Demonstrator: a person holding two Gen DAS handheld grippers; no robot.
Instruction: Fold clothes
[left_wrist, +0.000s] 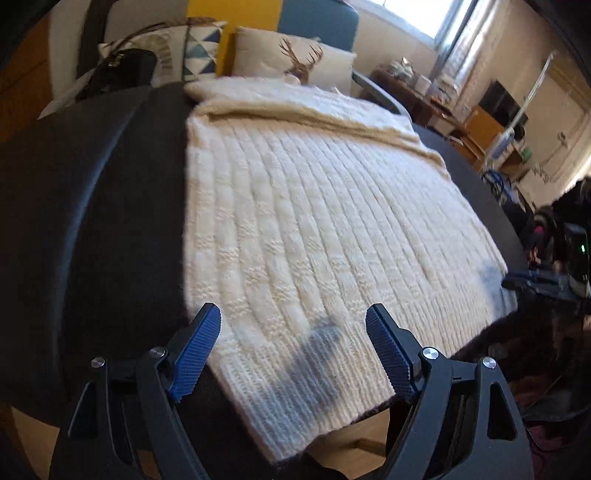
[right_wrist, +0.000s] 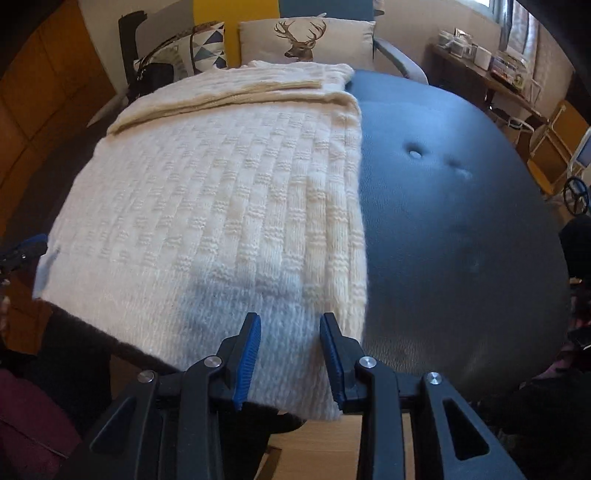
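Just beyond both parted claws, cream knit sweater on dark ottoman.

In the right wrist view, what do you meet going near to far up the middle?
Right gripper → cream knit sweater → its folded-over far edge → deer-print cushion.

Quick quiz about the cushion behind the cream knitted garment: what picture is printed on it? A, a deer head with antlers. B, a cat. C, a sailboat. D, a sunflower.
A: the beige cushion beyond the cream knitted garment shows a brown deer head with branching antlers.
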